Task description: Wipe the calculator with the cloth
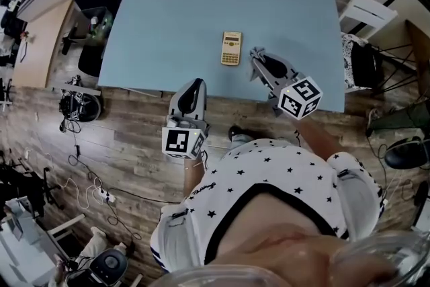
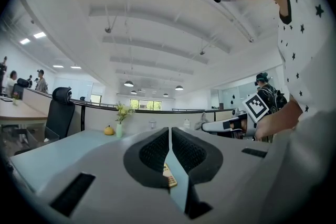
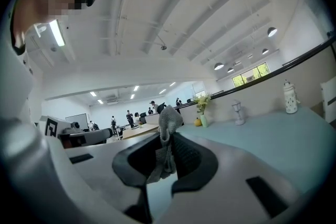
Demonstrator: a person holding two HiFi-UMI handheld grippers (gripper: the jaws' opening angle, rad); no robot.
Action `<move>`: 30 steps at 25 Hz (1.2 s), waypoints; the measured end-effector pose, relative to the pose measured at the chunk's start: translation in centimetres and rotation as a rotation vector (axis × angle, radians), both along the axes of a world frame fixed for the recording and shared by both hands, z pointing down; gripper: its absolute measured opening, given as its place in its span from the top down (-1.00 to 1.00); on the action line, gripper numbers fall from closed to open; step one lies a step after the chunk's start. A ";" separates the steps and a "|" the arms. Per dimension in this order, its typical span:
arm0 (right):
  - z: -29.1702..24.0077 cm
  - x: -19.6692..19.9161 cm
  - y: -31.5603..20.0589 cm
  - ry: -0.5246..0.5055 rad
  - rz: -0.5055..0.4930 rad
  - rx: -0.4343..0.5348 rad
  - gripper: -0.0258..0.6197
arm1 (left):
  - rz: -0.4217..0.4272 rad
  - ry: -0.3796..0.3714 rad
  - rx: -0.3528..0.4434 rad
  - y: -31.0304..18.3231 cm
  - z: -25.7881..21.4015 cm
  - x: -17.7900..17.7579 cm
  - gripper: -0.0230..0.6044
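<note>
The tan calculator point(image 1: 231, 48) is laid flat near the blue table's point(image 1: 175, 17) front edge. A grey cloth point(image 3: 167, 126) is pinched by the right gripper point(image 3: 168, 140) above the table. The left gripper's point(image 2: 169, 136) jaws are pressed together, empty.

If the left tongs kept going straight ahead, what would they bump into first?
Probably the calculator, seen in line with the narrow gap of the left tongs, lying on the blue table, though depth is unclear.

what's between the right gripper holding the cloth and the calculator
Nothing visible. The right gripper, shut on the grey cloth, is just right of the calculator in the head view, with only bare blue table between them.
</note>
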State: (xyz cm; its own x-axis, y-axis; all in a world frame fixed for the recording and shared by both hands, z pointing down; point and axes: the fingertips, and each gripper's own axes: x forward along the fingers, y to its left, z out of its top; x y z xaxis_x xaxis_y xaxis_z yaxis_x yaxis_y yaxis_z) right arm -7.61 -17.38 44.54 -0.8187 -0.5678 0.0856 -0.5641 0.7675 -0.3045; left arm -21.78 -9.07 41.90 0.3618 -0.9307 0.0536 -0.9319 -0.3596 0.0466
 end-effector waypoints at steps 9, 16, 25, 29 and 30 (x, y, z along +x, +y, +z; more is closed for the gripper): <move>0.1 -1.9 -2.0 -0.016 0.013 0.004 0.76 | 0.016 -0.011 -0.007 -2.0 0.5 -1.7 0.80; 0.1 -2.1 -5.2 -0.031 0.003 -0.012 0.76 | 0.026 -0.032 -0.011 -5.2 -0.4 -1.3 0.80; -0.4 -0.8 -8.7 -0.031 -0.001 -0.008 0.76 | 0.038 -0.052 0.003 -8.9 -1.3 0.4 0.80; -0.3 -0.5 -9.7 -0.037 -0.005 -0.006 0.76 | 0.027 -0.058 0.010 -10.1 -1.5 0.5 0.80; -0.3 -0.3 -10.0 -0.035 -0.006 -0.007 0.76 | 0.025 -0.056 0.012 -10.5 -1.5 0.6 0.80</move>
State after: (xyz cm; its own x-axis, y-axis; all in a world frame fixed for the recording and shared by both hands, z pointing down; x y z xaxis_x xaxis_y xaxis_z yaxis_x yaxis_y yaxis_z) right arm -7.90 -27.34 44.22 -0.8248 -0.5621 0.0607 -0.5482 0.7689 -0.3289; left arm -21.14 -19.55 40.40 0.3819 -0.9220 0.0635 -0.9236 -0.3832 -0.0099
